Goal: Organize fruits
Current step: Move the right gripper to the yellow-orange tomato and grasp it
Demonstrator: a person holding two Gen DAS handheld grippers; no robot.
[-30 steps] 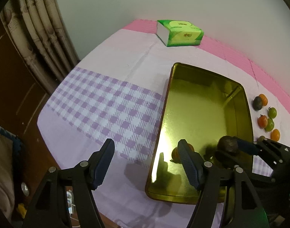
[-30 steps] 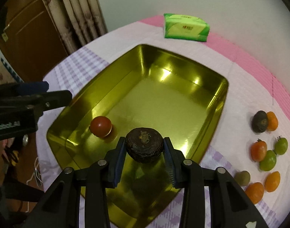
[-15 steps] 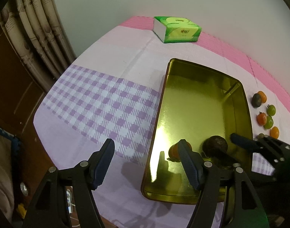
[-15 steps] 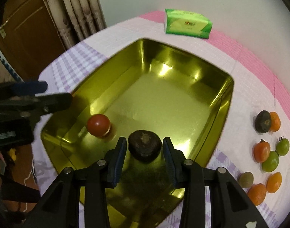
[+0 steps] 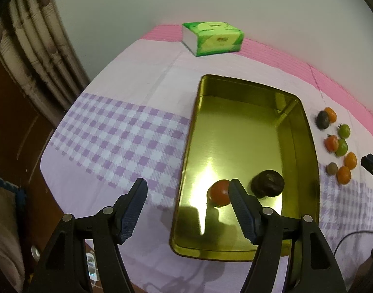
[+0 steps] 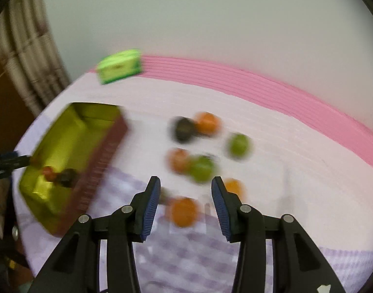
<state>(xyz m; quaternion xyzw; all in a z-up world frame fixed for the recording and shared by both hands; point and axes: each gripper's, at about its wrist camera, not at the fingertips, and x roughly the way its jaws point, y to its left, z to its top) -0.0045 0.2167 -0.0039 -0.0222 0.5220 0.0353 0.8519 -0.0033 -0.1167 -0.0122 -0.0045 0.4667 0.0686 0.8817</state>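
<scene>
A gold metal tray [image 5: 306, 127] lies on the table and holds a red tomato [image 5: 219, 191] and a dark brown fruit [image 5: 268, 183]. The tray also shows in the right wrist view [image 6: 64, 136], blurred. Several small orange, green and dark fruits [image 5: 337, 144] lie right of the tray. My left gripper [image 5: 187, 206] is open and empty above the tray's near left edge. My right gripper [image 6: 184, 196] is open and empty above the loose fruits, with an orange fruit [image 6: 184, 211] between its fingers' line of sight.
A green tissue box [image 5: 212, 37] stands at the far edge of the pink and purple checked tablecloth [image 5: 118, 134]. A curtain [image 5: 32, 48] hangs at the left. The table's near left edge drops off to the floor.
My right gripper let go of the dark brown fruit in the tray, opened, and swung right over the loose fruits. The left gripper stayed open and drifted a little.
</scene>
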